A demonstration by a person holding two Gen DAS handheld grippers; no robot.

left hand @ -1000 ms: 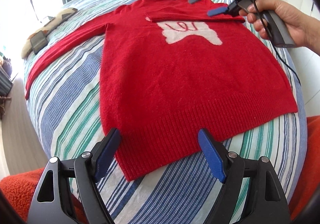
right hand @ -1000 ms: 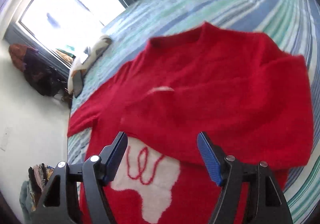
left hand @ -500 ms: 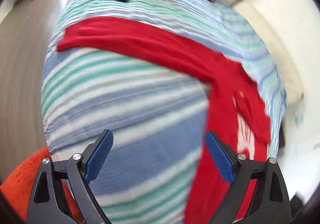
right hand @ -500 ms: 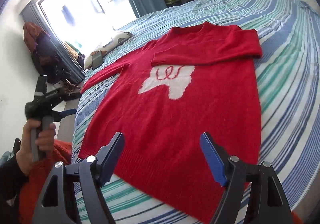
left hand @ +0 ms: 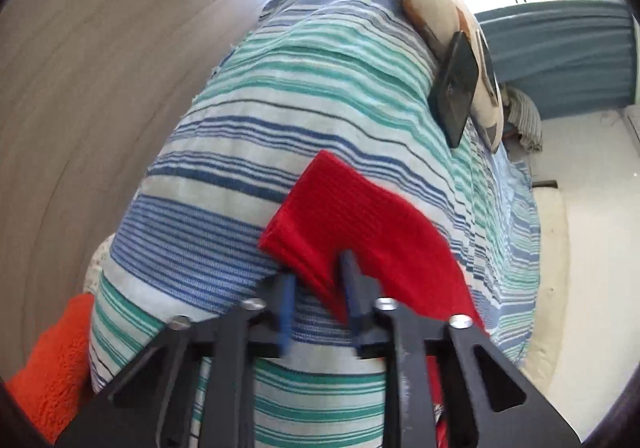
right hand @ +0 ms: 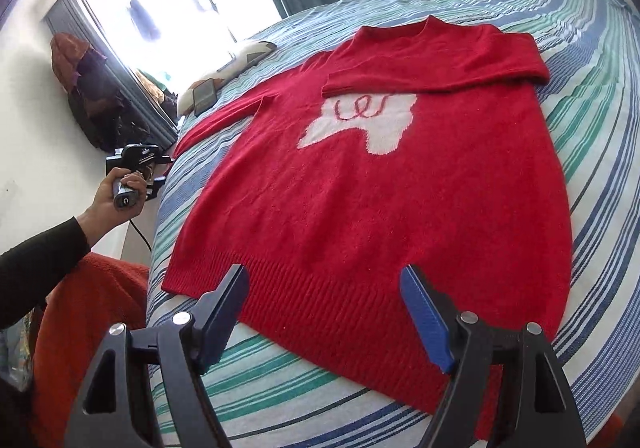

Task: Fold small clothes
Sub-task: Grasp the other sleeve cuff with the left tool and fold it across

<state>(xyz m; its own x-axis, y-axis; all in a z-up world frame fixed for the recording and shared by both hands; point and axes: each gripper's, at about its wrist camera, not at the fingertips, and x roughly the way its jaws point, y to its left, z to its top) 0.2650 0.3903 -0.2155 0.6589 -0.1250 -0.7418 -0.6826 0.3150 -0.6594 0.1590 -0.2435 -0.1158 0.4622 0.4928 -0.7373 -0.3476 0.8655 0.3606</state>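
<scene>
Since 0.5 s ago: left claw (left hand: 316, 294) moved onto sleeve cuff (left hand: 320, 208), fingers nearly together, clamped on it. Right claw (right hand: 326, 312) apart, over hem at 6 o'clock. Sweater (right hand: 360, 200) flat on bed (right hand: 600, 60). Tip: lift cuff, carry across chest twd 3 o'clock, lay w/o wrinkles.

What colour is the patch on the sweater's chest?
White, with a red looping squiggle, on the red sweater; the patch shows best in the right wrist view.

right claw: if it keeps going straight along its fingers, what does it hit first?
Most likely the ribbed hem of the red sweater, lying just ahead of the open right claw on the striped bedspread. Height above the cloth is unclear.
</scene>
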